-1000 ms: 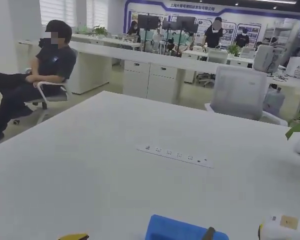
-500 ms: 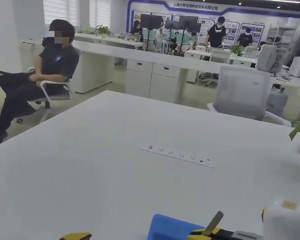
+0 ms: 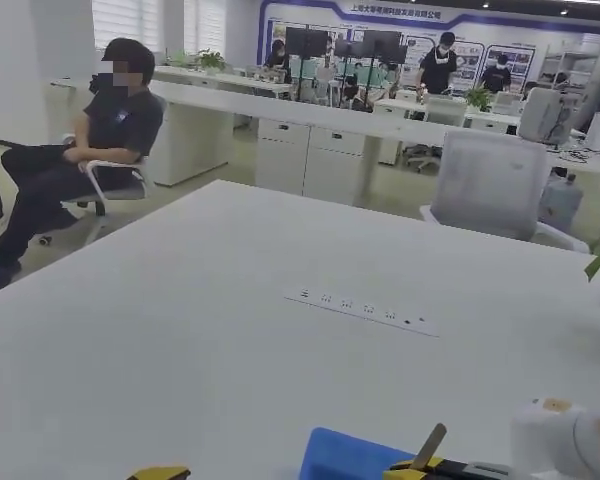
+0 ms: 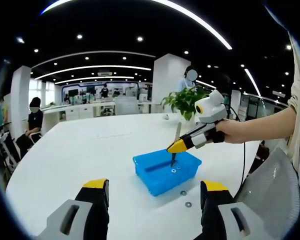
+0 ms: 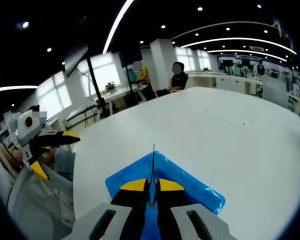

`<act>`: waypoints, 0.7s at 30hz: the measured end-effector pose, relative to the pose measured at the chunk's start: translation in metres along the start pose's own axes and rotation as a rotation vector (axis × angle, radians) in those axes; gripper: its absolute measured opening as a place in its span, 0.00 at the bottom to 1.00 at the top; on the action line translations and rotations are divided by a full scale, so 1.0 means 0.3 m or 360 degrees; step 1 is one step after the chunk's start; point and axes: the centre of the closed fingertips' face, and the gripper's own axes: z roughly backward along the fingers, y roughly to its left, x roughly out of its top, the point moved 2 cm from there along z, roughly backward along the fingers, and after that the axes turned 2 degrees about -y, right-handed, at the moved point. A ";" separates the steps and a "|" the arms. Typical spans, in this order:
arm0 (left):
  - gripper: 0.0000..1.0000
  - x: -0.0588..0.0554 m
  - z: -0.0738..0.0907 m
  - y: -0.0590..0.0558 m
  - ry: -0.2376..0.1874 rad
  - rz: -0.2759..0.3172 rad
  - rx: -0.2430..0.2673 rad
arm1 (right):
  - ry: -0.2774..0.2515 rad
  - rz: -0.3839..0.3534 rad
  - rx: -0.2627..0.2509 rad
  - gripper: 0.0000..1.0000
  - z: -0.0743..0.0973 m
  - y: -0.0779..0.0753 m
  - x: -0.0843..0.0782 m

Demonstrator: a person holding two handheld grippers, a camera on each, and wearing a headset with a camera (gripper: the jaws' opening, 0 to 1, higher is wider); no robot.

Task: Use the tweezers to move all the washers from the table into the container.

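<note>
In the left gripper view the left gripper (image 4: 152, 195) hangs low over the white counter (image 4: 90, 150), its fingers (image 4: 95, 192) spread wide with nothing between them. Two washers (image 4: 186, 198) lie on the counter ahead of the right-hand finger, just beside the near wall of the blue container (image 4: 157, 182). Just beyond, the right gripper (image 4: 177, 146), held in a hand (image 4: 230, 131), has its yellow-tipped fingers pressed together on the tweezers (image 4: 177, 131). The tweezers' points dip into the container, close to two more washers lying on its floor. The right gripper view shows the same pinch, with the tweezers standing up between the closed fingers above the container. In the head view a power strip (image 3: 360, 308) is set into the counter farther off. Beyond the counter's far edge a person (image 3: 105, 140) sits in a chair.
</note>
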 end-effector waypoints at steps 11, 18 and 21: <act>0.75 -0.002 -0.001 -0.002 0.0007 0.0003 -0.0003 | 0.0061 -0.0028 0.0005 0.03 -0.042 -0.026 -0.038; 0.75 -0.005 -0.003 -0.005 0.0013 0.0002 -0.0012 | 0.0100 -0.0052 -0.0001 0.03 -0.059 -0.033 -0.070; 0.74 -0.006 -0.003 -0.007 0.0016 0.0001 -0.0016 | 0.0105 -0.0060 -0.0004 0.03 -0.062 -0.034 -0.075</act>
